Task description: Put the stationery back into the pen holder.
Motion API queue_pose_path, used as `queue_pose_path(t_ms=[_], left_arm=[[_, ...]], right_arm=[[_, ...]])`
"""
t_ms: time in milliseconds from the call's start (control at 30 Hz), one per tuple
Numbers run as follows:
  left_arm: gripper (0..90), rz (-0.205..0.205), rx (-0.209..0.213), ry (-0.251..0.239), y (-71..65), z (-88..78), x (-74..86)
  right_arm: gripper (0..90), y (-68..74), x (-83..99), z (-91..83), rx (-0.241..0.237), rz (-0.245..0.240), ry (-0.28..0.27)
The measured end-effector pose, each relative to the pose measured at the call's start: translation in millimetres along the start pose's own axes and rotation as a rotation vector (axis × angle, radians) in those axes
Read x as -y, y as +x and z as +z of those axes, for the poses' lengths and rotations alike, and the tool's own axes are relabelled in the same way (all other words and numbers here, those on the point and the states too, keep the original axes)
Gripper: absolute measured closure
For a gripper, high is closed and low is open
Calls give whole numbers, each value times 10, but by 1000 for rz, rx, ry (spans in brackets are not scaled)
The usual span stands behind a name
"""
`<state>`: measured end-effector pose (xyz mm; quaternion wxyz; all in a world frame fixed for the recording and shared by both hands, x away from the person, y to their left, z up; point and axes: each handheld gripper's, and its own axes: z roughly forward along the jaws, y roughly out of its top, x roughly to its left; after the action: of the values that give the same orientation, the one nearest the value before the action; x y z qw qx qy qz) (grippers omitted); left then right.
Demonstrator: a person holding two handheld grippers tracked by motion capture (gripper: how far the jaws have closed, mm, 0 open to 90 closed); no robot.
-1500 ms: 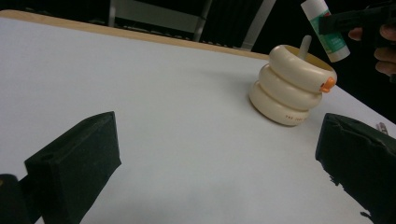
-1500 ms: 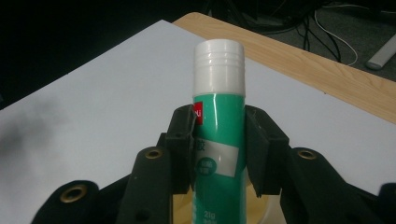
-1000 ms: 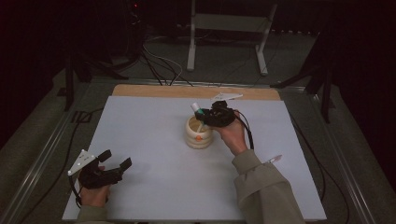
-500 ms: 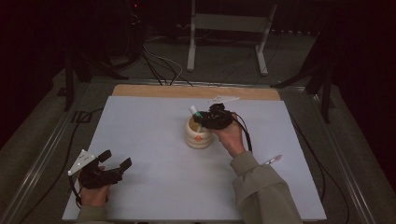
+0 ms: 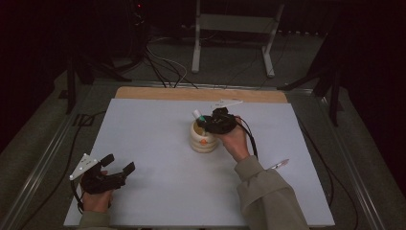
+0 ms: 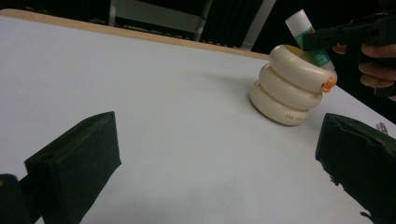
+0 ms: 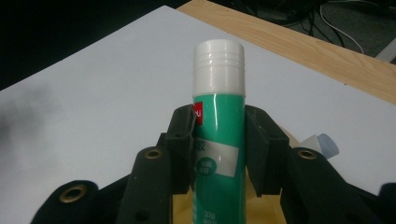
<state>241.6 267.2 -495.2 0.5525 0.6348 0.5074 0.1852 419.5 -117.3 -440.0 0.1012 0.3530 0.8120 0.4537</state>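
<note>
So, the glue stick point(image 7: 218, 140) sat squarely between the jaws of our right gripper point(image 5: 209, 121), clamped on its green body just below the white cap. Its long axis ran straight up along the jaws in the right gripper view; from the left gripper view it leaned, cap tilted up and away from the right hand, lower end down inside the mouth of the cream ringed holder point(image 6: 289, 88). We couldn't tell whether its base touched the bottom of the holder.

That lean was the relation that mattered, in our judgement: whichever way the stick was to go next, the move had to run along its axis, or the body would rub the holder's rim.

The holder stood upright near the middle of the white counter point(image 5: 158, 143), directly under the right gripper, with a small orange nub on its top ring. Our right hand point(image 5: 234, 141) reached it from the near right side.

Our left gripper point(image 5: 115, 168) rested well apart at the near-left corner, jaws spread wide and gripping nothing, aimed toward the holder. The right was far nearer, being on the thing already.

Counts: one glue stick, one holder, two grippers. One pale object point(image 7: 322, 144) peeked out behind the right jaw, too hidden to name. One small shiny item point(image 5: 278, 165) lay on the counter beside the right sleeve; we couldn't identify it.
</note>
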Motion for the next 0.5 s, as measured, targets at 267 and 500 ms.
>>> queue_pose_path(t_ms=[267, 500], left_arm=[[3, -1, 0, 0, 1, 1, 1], [3, 1, 1, -1, 5, -2, 0]], right_arm=[[654, 7, 20, 19, -2, -9, 8], [471, 17, 3, -53, -31, -25, -47]])
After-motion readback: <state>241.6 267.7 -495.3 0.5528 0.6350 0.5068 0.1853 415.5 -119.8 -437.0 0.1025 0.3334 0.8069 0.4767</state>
